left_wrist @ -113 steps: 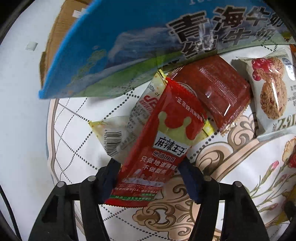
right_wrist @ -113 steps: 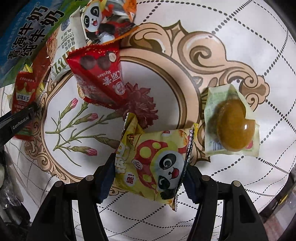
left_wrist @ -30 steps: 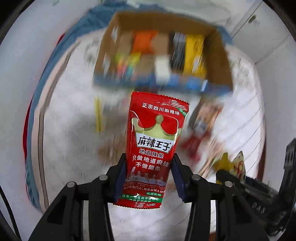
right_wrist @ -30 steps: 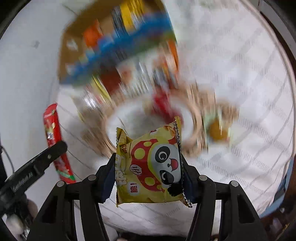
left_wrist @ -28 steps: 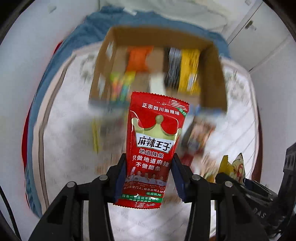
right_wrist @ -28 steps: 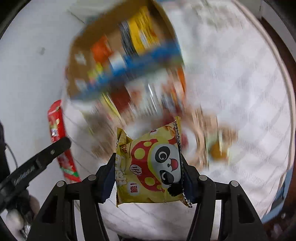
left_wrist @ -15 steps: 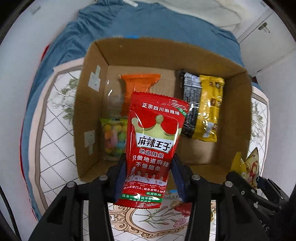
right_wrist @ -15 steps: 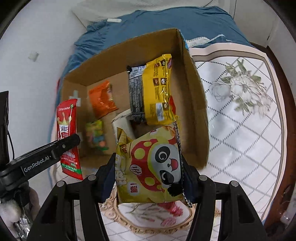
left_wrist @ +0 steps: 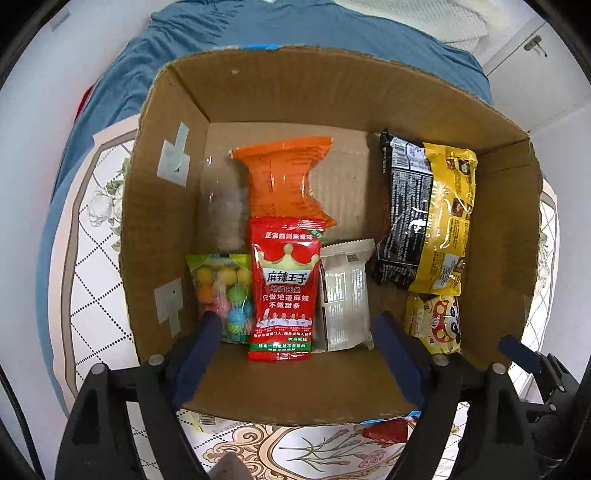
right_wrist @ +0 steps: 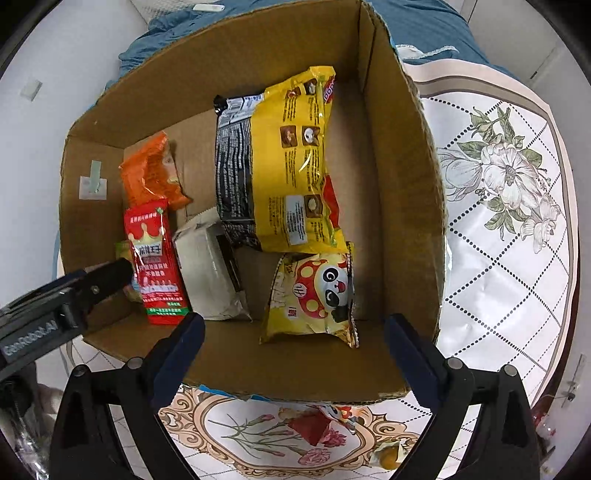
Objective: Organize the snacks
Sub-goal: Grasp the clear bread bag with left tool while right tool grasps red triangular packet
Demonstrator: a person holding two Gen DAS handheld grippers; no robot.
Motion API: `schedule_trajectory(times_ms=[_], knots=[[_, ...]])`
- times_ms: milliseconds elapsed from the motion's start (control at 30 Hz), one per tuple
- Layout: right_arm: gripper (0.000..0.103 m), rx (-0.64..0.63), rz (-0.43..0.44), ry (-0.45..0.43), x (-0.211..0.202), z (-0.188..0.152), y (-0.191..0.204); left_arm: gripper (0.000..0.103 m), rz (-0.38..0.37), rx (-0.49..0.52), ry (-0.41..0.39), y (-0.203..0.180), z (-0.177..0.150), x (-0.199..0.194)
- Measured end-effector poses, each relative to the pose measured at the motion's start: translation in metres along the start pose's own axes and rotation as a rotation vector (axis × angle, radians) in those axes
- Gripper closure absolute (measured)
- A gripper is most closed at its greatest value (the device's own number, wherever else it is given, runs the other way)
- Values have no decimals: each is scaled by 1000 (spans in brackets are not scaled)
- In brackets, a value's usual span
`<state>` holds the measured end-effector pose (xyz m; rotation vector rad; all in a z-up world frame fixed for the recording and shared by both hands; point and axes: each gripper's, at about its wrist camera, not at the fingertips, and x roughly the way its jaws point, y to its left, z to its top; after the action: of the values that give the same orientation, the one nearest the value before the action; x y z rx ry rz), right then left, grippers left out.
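An open cardboard box (left_wrist: pixel 173 122) (right_wrist: pixel 402 155) stands on the patterned cloth. The red crown packet (left_wrist: pixel 283 291) (right_wrist: pixel 155 258) lies inside it, beside a white packet (left_wrist: pixel 345 295) (right_wrist: pixel 207 266). The yellow panda packet (right_wrist: pixel 314 295) (left_wrist: pixel 434 325) lies at the box's near right. My left gripper (left_wrist: pixel 291 354) is open and empty above the box's near wall. My right gripper (right_wrist: pixel 293 350) is open and empty above the near wall too.
The box also holds an orange packet (left_wrist: pixel 284 177), a candy bag (left_wrist: pixel 221 291) and a black and yellow packet (right_wrist: pixel 280 162). Loose snacks (right_wrist: pixel 317 421) lie on the cloth (right_wrist: pixel 509 229) just in front of the box. A blue cover (left_wrist: pixel 258 33) lies behind.
Both grippers have opened and dropped their packets into the box. The red crown packet and the panda packet now lie on the box floor.
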<state>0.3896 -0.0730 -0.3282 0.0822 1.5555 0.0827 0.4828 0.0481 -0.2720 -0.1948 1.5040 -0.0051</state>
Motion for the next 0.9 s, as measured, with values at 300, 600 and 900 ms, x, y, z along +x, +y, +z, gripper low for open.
schedule_trajectory(times_ms=[300,600,900], knots=[[3,-40,-47,-103,-22,-11,1,18,33,1,-155,-7,-18,-33],[2,-57,-47,-277,-74,-40,5,18,73,-13,-338,4,-60,-89],[2,20,73,-271,-83,-98,-4,18,129,-46,-294,37,-126,-80]])
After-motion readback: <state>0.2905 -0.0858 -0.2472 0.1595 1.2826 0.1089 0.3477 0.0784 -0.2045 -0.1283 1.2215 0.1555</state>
